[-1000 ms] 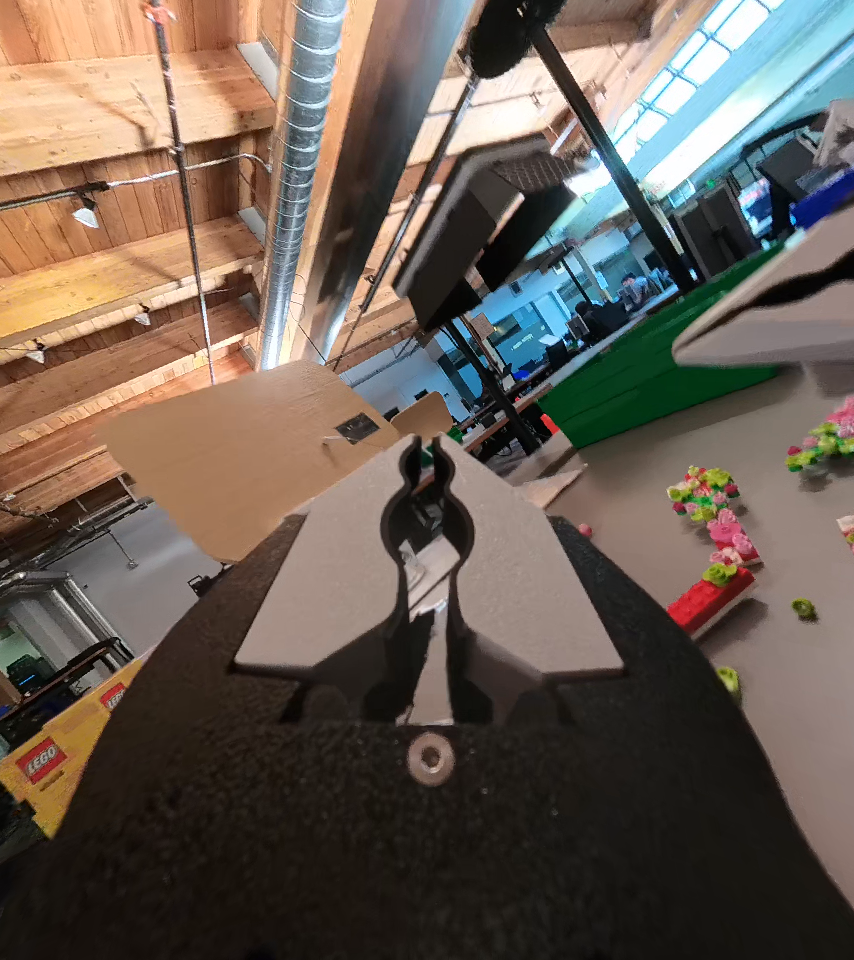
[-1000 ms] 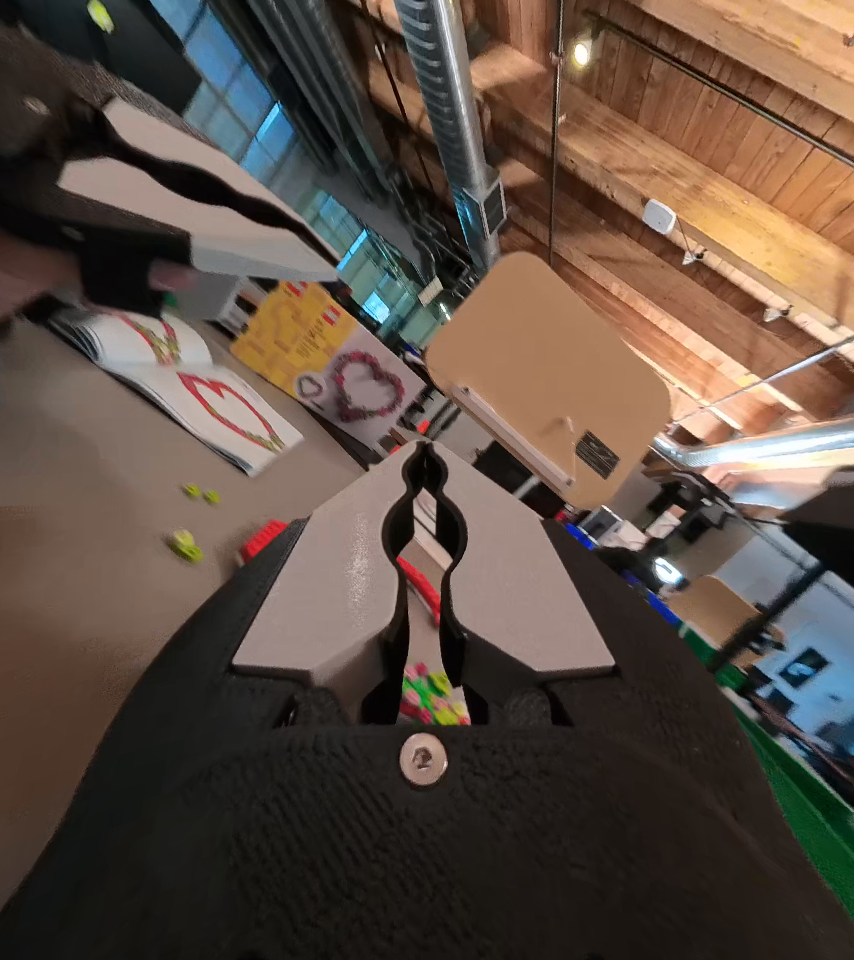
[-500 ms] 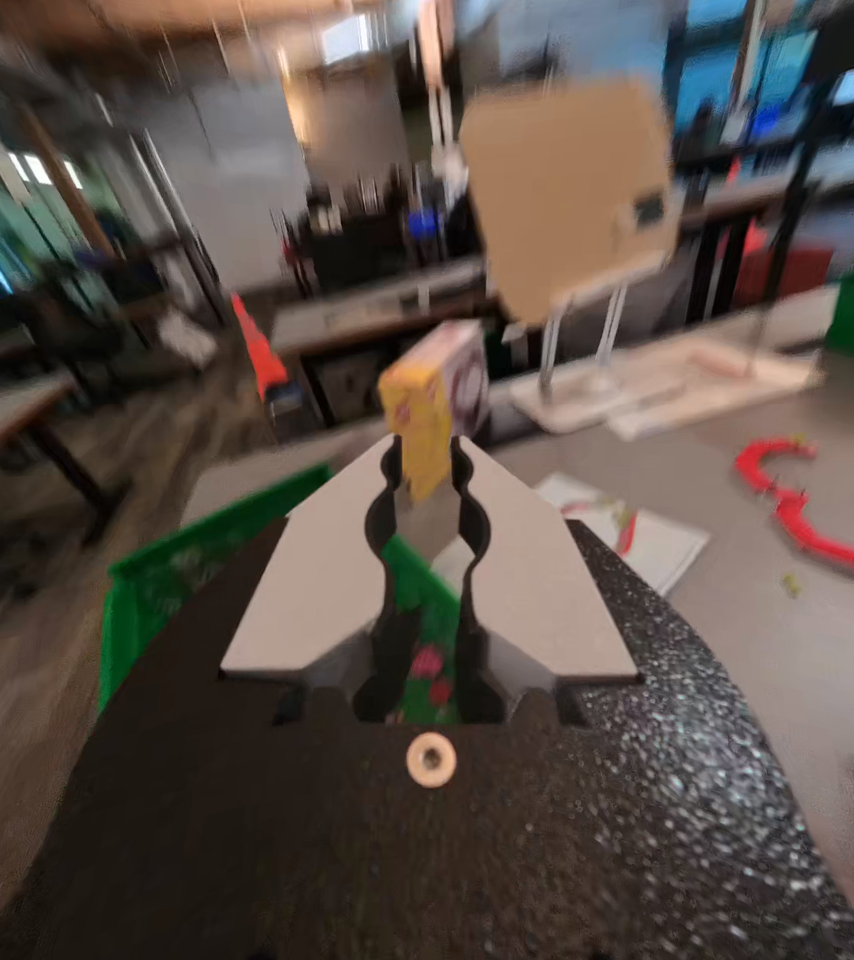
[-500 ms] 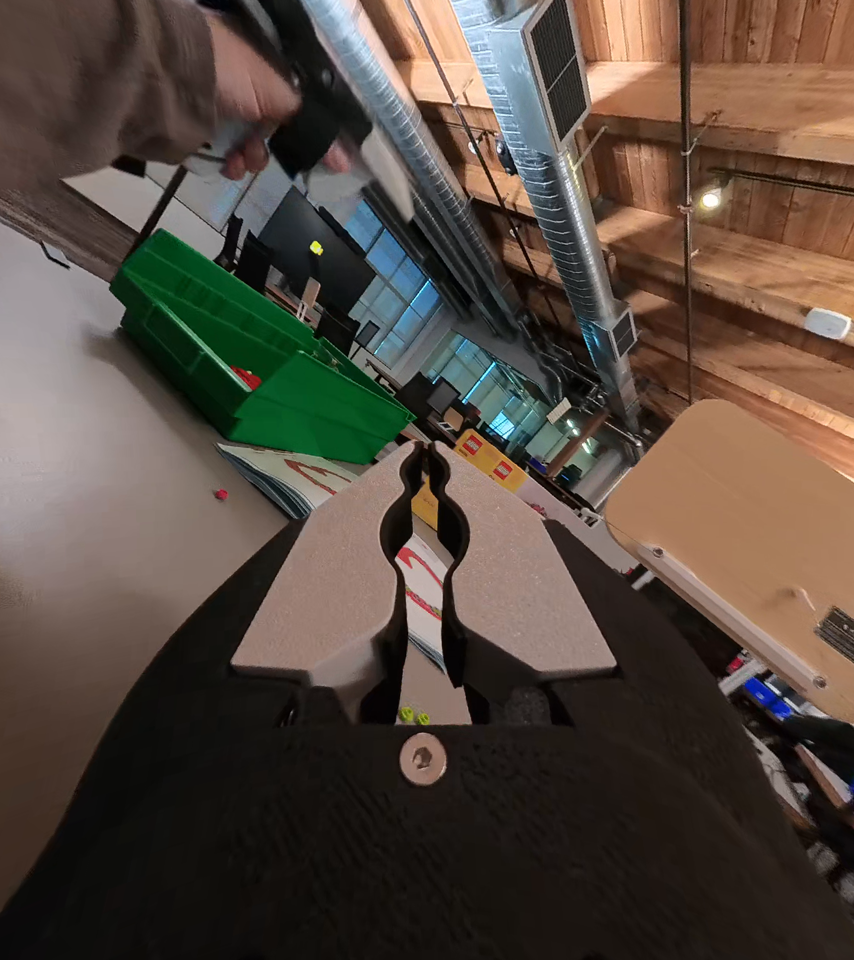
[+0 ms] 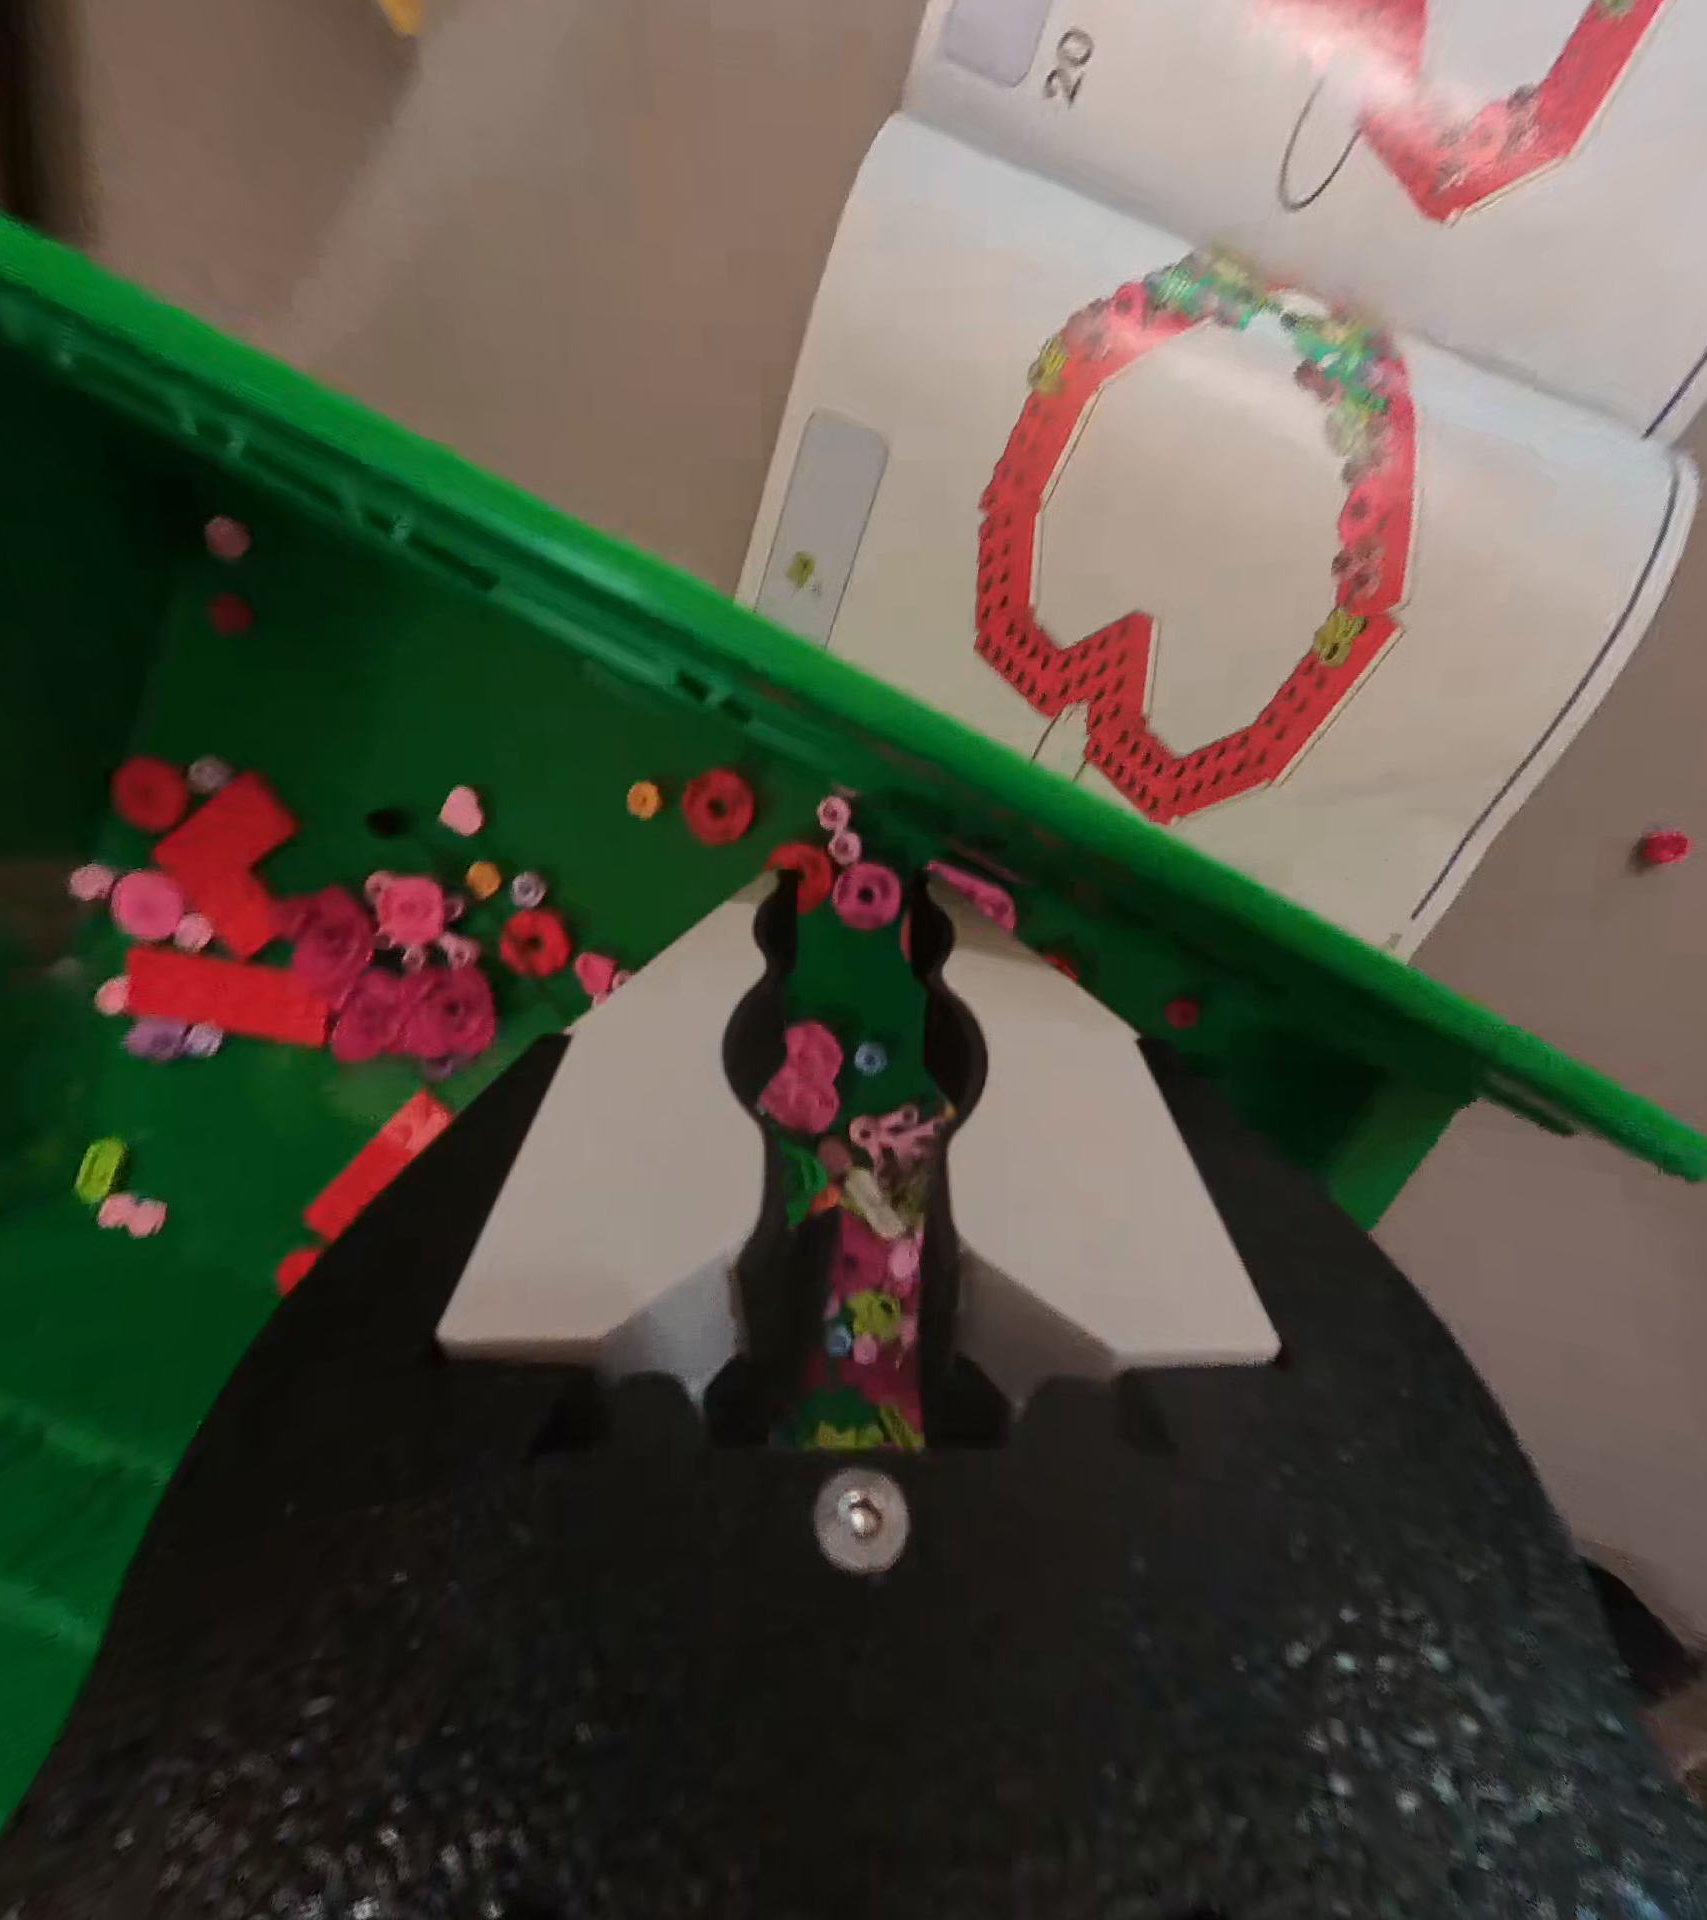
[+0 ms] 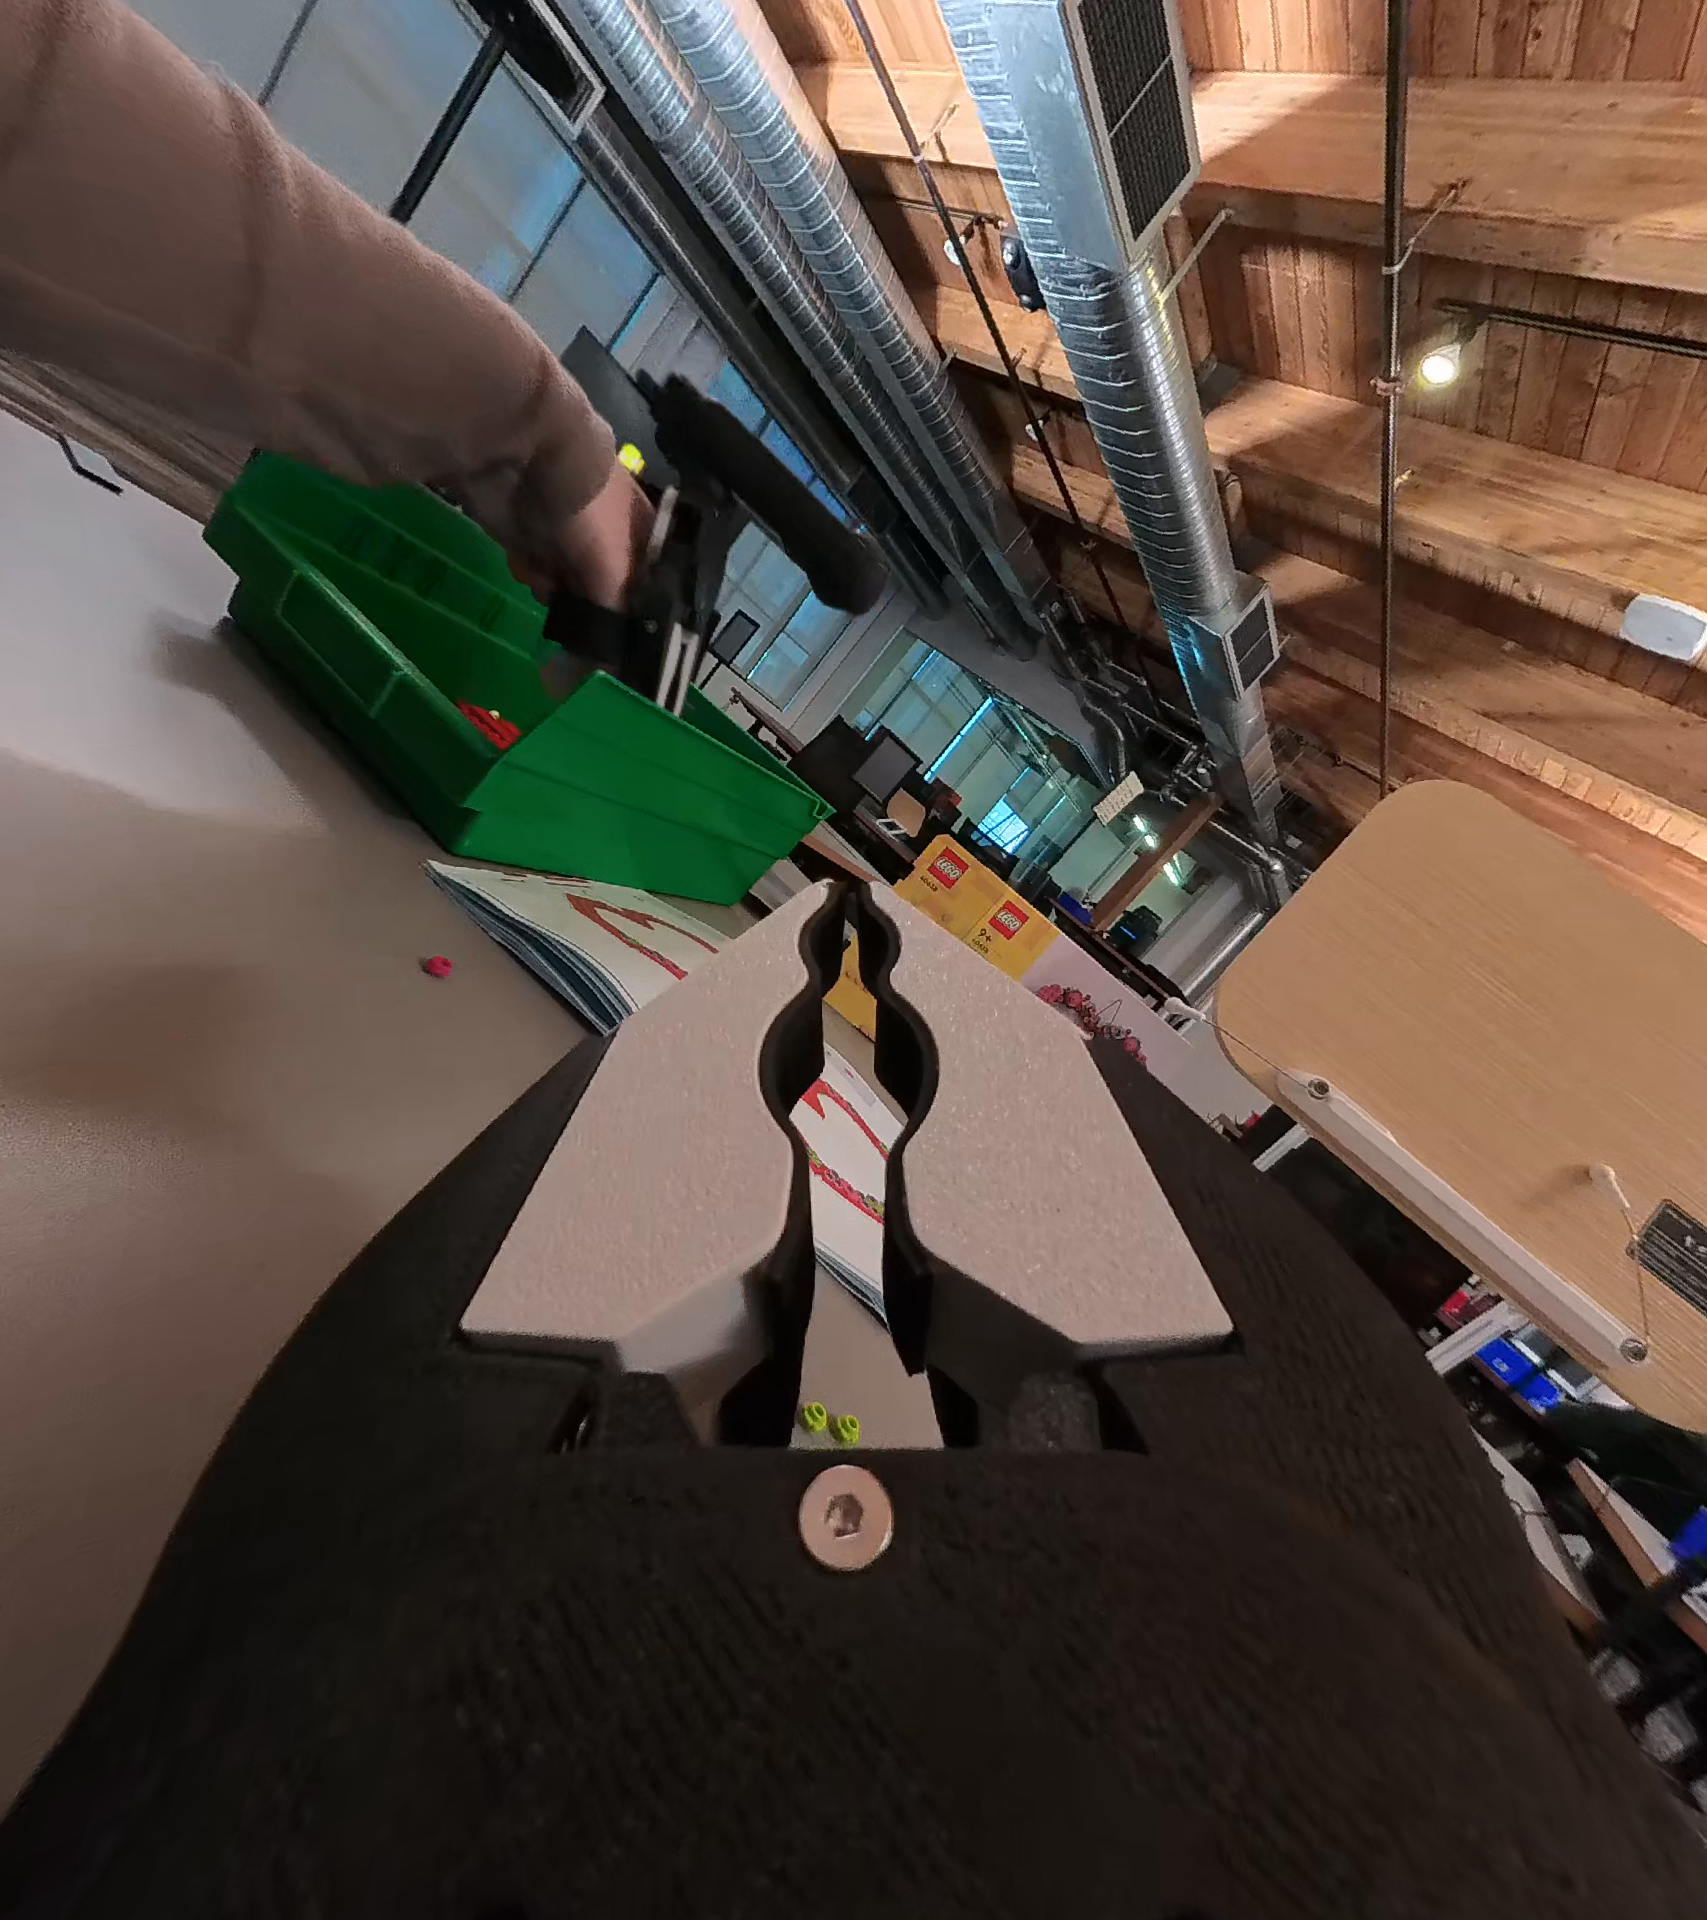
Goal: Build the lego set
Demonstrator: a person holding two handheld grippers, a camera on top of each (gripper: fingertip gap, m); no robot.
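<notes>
My left gripper [image 5: 849,883] hangs over a green bin [image 5: 620,634], pointing down into it. Its jaws stand a little apart with nothing between them. The bin holds several loose lego pieces: red plates [image 5: 225,997], magenta round flowers [image 5: 413,1013], pink and lime bits. An open instruction booklet [image 5: 1233,499] lies just past the bin's rim. My right gripper [image 6: 844,896] is shut and empty, held above the table and tilted upward. The right wrist view shows the green bin [image 6: 620,810] with the left gripper [image 6: 672,665] and a hand over it.
A small red piece [image 5: 1662,847] lies on the table beside the booklet; it also shows in the right wrist view [image 6: 435,965]. Two lime pieces [image 6: 828,1421] lie under my right gripper. A yellow lego box [image 6: 974,904] and a wooden board [image 6: 1555,1039] stand behind.
My left gripper swung from pointing at the ceiling down over the green bin, and its jaws parted slightly. My right gripper turned toward the bin and stayed shut.
</notes>
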